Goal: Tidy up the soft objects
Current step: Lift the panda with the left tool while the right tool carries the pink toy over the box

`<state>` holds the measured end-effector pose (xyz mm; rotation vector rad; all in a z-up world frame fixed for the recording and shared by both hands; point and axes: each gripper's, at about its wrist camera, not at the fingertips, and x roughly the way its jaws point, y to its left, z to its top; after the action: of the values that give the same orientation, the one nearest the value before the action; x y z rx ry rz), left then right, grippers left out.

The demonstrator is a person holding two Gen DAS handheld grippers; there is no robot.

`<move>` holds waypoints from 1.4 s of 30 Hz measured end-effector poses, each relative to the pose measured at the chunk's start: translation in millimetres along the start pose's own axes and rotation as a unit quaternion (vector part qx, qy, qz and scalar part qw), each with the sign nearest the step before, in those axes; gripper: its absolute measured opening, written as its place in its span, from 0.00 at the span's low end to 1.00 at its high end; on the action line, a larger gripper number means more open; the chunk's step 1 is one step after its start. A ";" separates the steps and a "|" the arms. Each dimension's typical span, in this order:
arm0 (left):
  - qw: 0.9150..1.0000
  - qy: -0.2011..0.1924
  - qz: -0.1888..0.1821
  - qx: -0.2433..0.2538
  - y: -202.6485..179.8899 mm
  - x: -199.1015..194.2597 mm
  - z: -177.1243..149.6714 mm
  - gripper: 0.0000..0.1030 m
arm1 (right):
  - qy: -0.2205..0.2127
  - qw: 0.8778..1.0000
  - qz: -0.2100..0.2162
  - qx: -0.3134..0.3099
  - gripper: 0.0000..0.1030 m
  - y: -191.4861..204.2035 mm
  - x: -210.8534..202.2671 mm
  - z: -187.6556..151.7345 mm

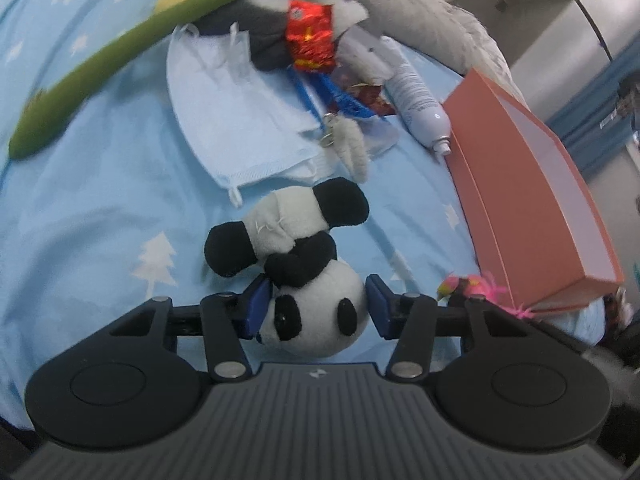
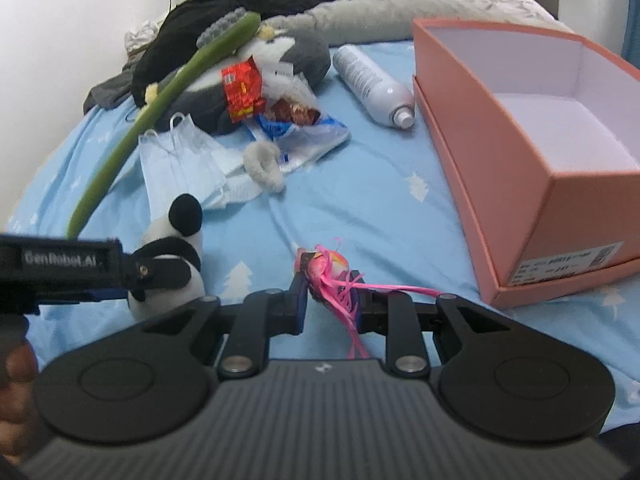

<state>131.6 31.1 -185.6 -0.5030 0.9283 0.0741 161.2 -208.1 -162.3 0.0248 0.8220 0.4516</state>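
A small black-and-white panda plush (image 1: pixel 304 264) lies on the blue bed sheet (image 1: pixel 100 184). Its head sits between the blue pads of my left gripper (image 1: pixel 318 306); the left pad touches it and the right pad stands a little off. It also shows in the right wrist view (image 2: pixel 172 256). My right gripper (image 2: pixel 330 294) is shut on a small pink toy with pink ribbon streamers (image 2: pixel 328 272), which also shows in the left wrist view (image 1: pixel 472 286). An open salmon-pink box (image 2: pixel 532 184) stands to the right, white inside, nothing in it.
On the bed further back lie a long green plush stem (image 2: pixel 160 108), a grey plush with a red wrapper (image 2: pixel 240 88), blue face masks (image 2: pixel 184 152), a white spray can (image 2: pixel 372 84), a fuzzy grey loop (image 2: pixel 262 168) and dark clothes (image 2: pixel 240 4).
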 end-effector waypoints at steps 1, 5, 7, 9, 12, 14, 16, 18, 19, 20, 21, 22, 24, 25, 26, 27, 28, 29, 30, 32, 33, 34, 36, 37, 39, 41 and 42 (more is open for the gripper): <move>1.000 0.000 -0.002 0.005 -1.7 -1.9 0.7 0.55 | -0.004 1.000 -0.001 0.002 0.24 -0.4 -2.6 2.1; 1.000 -0.004 -0.012 0.024 -9.1 -10.6 6.0 0.55 | -0.020 1.000 -0.004 0.005 0.24 -1.8 -14.2 10.7; 0.999 -0.013 -0.021 0.037 -15.2 -19.1 10.2 0.55 | -0.032 0.999 -0.001 0.006 0.24 -1.3 -23.2 16.2; 0.998 -0.024 -0.027 0.051 -23.0 -28.6 14.4 0.55 | -0.045 0.999 0.001 0.005 0.24 -0.6 -32.3 21.8; 0.996 -0.038 -0.037 0.067 -33.7 -43.4 23.1 0.55 | -0.066 0.998 0.002 0.004 0.24 0.7 -46.6 32.1; 0.995 -0.051 -0.044 0.078 -40.9 -54.8 29.9 0.55 | -0.080 0.997 0.001 0.002 0.24 1.6 -56.4 39.2; 0.992 -0.062 -0.052 0.091 -50.4 -66.5 37.5 0.55 | -0.096 0.995 0.001 -0.001 0.24 1.5 -67.6 48.4; 0.990 -0.075 -0.061 0.107 -61.3 -77.7 45.2 0.55 | -0.111 0.994 0.001 -0.002 0.24 1.5 -77.6 57.2; 0.988 -0.080 -0.065 0.113 -66.4 -82.7 49.0 0.55 | -0.118 0.993 -0.001 -0.003 0.24 0.7 -82.7 61.8; 0.987 -0.085 -0.068 0.119 -72.2 -87.0 51.9 0.55 | -0.126 0.992 -0.002 -0.004 0.24 -0.2 -87.1 66.9; 0.986 -0.091 -0.072 0.124 -77.7 -91.3 55.0 0.55 | -0.134 0.991 -0.002 -0.003 0.24 -1.6 -92.4 71.7; 0.984 -0.095 -0.075 0.128 -83.8 -95.3 58.6 0.55 | -0.142 0.990 -0.003 -0.003 0.24 -2.9 -97.5 76.9; 0.982 -0.099 -0.090 0.132 -95.1 -102.0 66.5 0.55 | -0.158 0.987 -0.009 -0.008 0.24 -4.8 -107.4 86.4; 0.981 -0.103 -0.097 0.136 -101.7 -105.8 70.4 0.55 | -0.166 0.986 -0.013 -0.011 0.24 -6.2 -112.9 91.2; 0.979 -0.107 -0.101 0.140 -108.4 -108.9 74.4 0.55 | -0.172 0.985 -0.015 -0.012 0.24 -7.2 -117.0 95.3; 0.977 -0.110 -0.106 0.146 -115.1 -112.0 77.5 0.55 | -0.181 0.983 -0.018 -0.015 0.24 -9.2 -123.0 101.6; 0.975 -0.115 -0.112 0.152 -122.7 -115.2 82.2 0.55 | -0.189 0.982 -0.021 -0.017 0.24 -10.8 -128.5 106.2; 0.973 -0.121 -0.117 0.157 -129.7 -118.2 84.9 0.55 | -0.197 0.980 -0.027 -0.020 0.24 -12.7 -134.0 110.7; 0.971 -0.127 -0.123 0.164 -138.1 -120.8 87.5 0.55 | -0.206 0.978 -0.034 -0.023 0.24 -15.4 -139.1 115.6; 0.967 -0.133 -0.129 0.175 -154.7 -123.8 91.3 0.55 | -0.220 0.974 -0.046 -0.016 0.24 -25.1 -149.4 124.2; 0.965 -0.135 -0.135 0.179 -163.2 -125.1 93.6 0.55 | -0.223 0.974 -0.048 -0.011 0.24 -31.5 -153.6 129.9; 0.963 -0.138 -0.142 0.183 -172.0 -126.2 95.7 0.55 | -0.226 0.973 -0.051 -0.008 0.24 -36.8 -156.9 133.8; 0.960 -0.138 -0.153 0.191 -190.2 -125.6 100.5 0.55 | -0.232 0.971 -0.063 -0.002 0.24 -48.5 -164.1 142.1; 0.958 -0.137 -0.158 0.195 -199.0 -124.6 102.6 0.55 | -0.233 0.970 -0.068 0.000 0.24 -53.5 -167.0 145.1; 0.955 -0.132 -0.167 0.206 -217.6 -119.2 107.4 0.55 | -0.233 0.969 -0.082 0.008 0.24 -66.0 -171.5 151.6; 0.954 -0.124 -0.172 0.213 -234.2 -110.9 112.3 0.55 | -0.228 0.969 -0.096 0.010 0.24 -77.0 -171.8 155.0; 0.952 -0.119 -0.177 0.219 -244.1 -106.2 114.1 0.55 | -0.223 0.969 -0.101 0.014 0.24 -82.7 -171.1 155.6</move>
<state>219.3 -117.4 47.1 -0.2322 0.5813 -0.3844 202.1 -327.5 48.4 0.0648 0.3811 0.2272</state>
